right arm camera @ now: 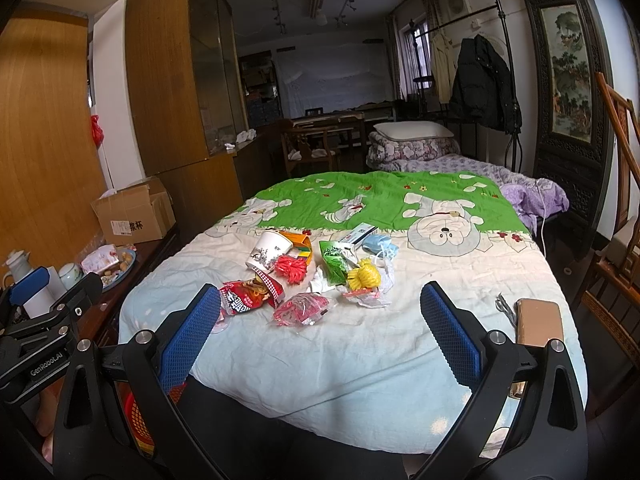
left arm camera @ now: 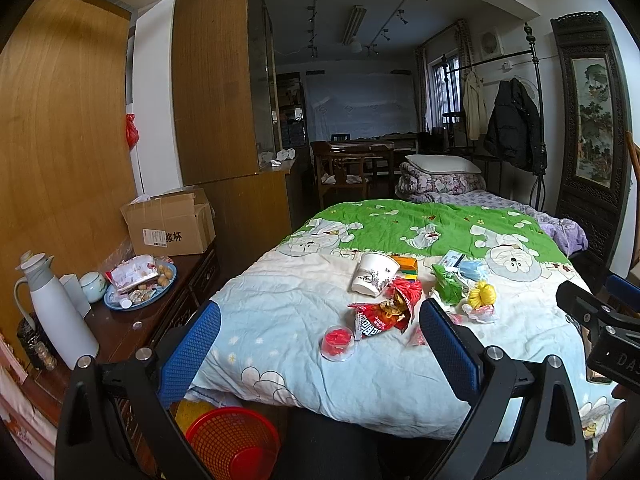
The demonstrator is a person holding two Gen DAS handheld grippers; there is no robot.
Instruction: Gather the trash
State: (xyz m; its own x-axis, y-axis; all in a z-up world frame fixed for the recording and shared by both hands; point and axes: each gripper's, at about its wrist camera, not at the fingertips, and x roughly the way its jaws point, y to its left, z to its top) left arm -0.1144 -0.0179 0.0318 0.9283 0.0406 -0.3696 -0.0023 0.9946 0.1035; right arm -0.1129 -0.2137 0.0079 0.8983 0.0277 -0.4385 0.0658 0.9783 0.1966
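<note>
Indoors, bedroom, litter-strewn quilt [right arm camera: 360,340], red basket [left arm camera: 234,442] on floor, both claws [left arm camera: 320,344] [right arm camera: 320,332] wide open, empty.

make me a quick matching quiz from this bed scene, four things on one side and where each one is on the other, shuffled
Things:
1. red mesh basket
2. paper cup
3. cardboard box
4. black jacket

Places:
A. on the dresser beside the bed
B. hanging on the rack
C. on the floor at the foot of the bed
D. lying on its side on the quilt

Pairs: 1-C, 2-D, 3-A, 4-B
</note>
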